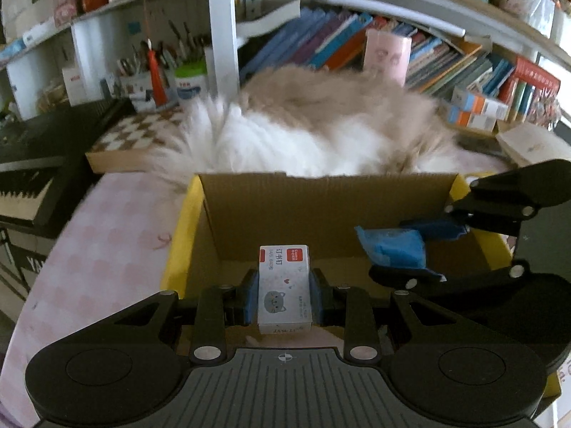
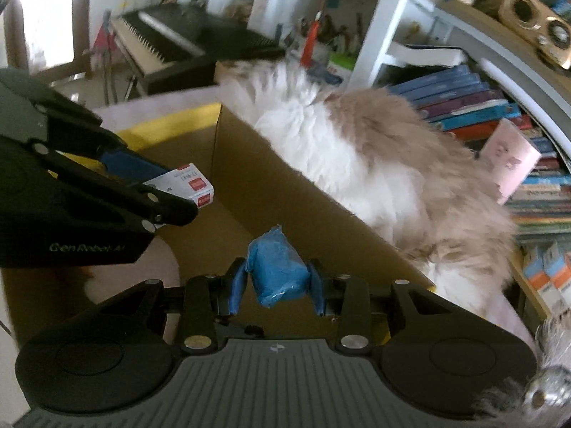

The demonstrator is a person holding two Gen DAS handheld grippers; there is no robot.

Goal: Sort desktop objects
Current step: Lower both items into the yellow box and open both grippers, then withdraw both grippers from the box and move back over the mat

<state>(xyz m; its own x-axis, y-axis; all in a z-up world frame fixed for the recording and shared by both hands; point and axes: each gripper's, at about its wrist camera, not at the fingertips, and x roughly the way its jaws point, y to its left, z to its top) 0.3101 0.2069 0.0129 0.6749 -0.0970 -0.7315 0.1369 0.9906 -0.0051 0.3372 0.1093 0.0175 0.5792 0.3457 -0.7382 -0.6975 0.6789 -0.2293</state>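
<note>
My left gripper [image 1: 284,294] is shut on a small white staple box [image 1: 284,287] with a red label and a grey cat print. It holds the box over the open cardboard box [image 1: 321,207] with yellow flaps. My right gripper [image 2: 278,281] is shut on a crumpled blue packet [image 2: 278,271], also over the cardboard box [image 2: 249,185]. In the left wrist view the right gripper [image 1: 399,249] comes in from the right with the blue packet [image 1: 392,246]. In the right wrist view the left gripper [image 2: 192,192] comes in from the left with the staple box [image 2: 189,185].
A fluffy white and tan cat [image 1: 321,128] lies right behind the cardboard box, against its far wall. A checkered board [image 1: 132,135] and a black keyboard [image 1: 39,164] lie to the left. Bookshelves [image 1: 428,50] stand behind. A pink cloth [image 1: 100,249] covers the desk.
</note>
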